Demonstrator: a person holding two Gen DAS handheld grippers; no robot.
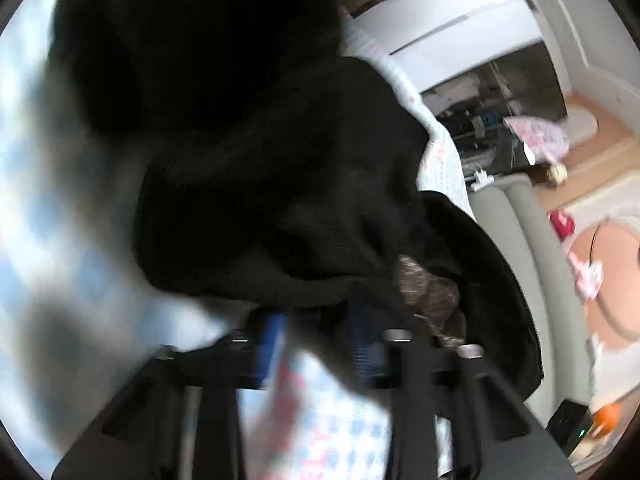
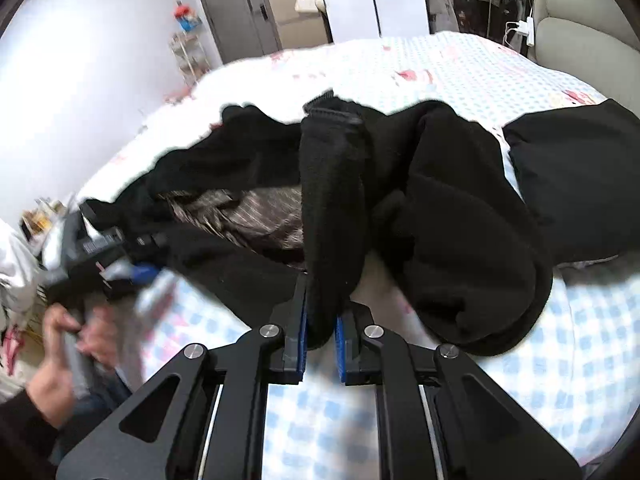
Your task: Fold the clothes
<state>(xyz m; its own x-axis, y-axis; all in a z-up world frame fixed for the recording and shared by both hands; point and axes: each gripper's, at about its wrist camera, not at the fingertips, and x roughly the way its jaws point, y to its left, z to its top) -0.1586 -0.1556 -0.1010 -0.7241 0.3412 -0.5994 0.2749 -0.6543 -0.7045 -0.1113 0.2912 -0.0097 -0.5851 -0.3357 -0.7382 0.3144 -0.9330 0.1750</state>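
- A black garment (image 2: pixel 420 208) is spread across the middle of the right wrist frame, long axis running left to right, over a blue-checked bedsheet (image 2: pixel 480 76).
- One sleeve (image 2: pixel 332 200) hangs from upper centre toward lower centre.
- The right gripper (image 2: pixel 320 344) is clamped on that sleeve end.
- The left gripper (image 1: pixel 316 344) is blurred; its grip cannot be told.
- A grey door (image 2: pixel 236 12) is seen upper left.

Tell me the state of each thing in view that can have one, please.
Black garment: crumpled on the bed, unfolded, striped lining showing.
Sleeve: lifted, pinched at its lower end.
Right gripper: shut on the sleeve.
Left gripper: blurred, garment edge between its jaws; grip unclear.
Bed sheet: spread under the garment.
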